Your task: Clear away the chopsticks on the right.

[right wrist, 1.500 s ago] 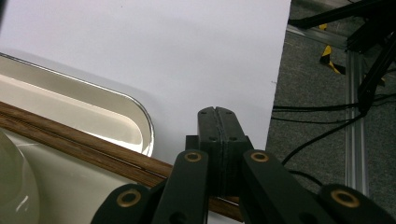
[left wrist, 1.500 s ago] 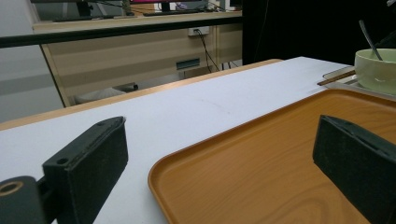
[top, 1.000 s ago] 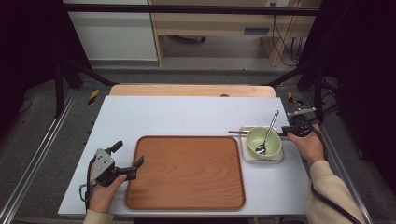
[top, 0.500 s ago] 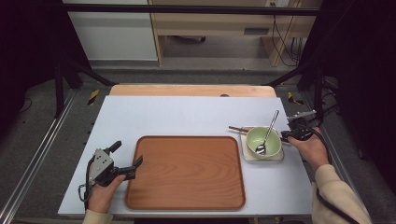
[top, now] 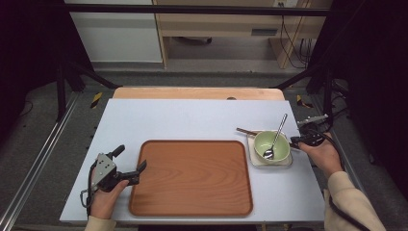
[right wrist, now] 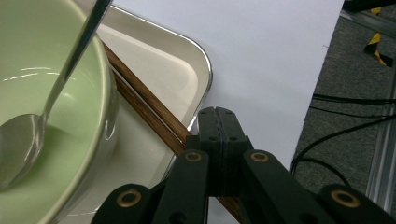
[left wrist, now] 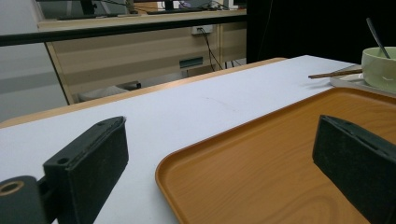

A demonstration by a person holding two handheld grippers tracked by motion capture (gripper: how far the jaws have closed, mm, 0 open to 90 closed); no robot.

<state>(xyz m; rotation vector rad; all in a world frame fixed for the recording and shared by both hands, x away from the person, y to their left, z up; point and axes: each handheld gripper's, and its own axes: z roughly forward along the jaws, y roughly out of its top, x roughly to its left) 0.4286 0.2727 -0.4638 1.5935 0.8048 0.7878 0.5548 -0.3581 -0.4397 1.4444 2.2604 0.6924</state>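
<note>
A pale green bowl (top: 278, 148) with a metal spoon (top: 277, 133) in it stands on a small white dish (top: 254, 161) at the table's right. Brown chopsticks (top: 244, 131) lie on the dish behind the bowl. My right gripper (top: 294, 140) is shut at the dish's right edge. In the right gripper view its jaws (right wrist: 218, 112) press flat together, and the chopsticks (right wrist: 144, 105) run beneath them beside the bowl (right wrist: 70, 116). My left gripper (top: 130, 160) rests open at the left edge of the brown tray (top: 192, 178), with one jaw over the tray (left wrist: 261, 158).
The white tabletop (top: 192, 118) has free room behind and to the left of the tray. A black bar (top: 202, 9) crosses above the far edge. Cables (right wrist: 345, 140) lie on the floor off the table's right edge.
My right gripper has slid a little toward the person beside the dish, and the chopsticks' left end has slanted slightly. The left gripper has kept still.
</note>
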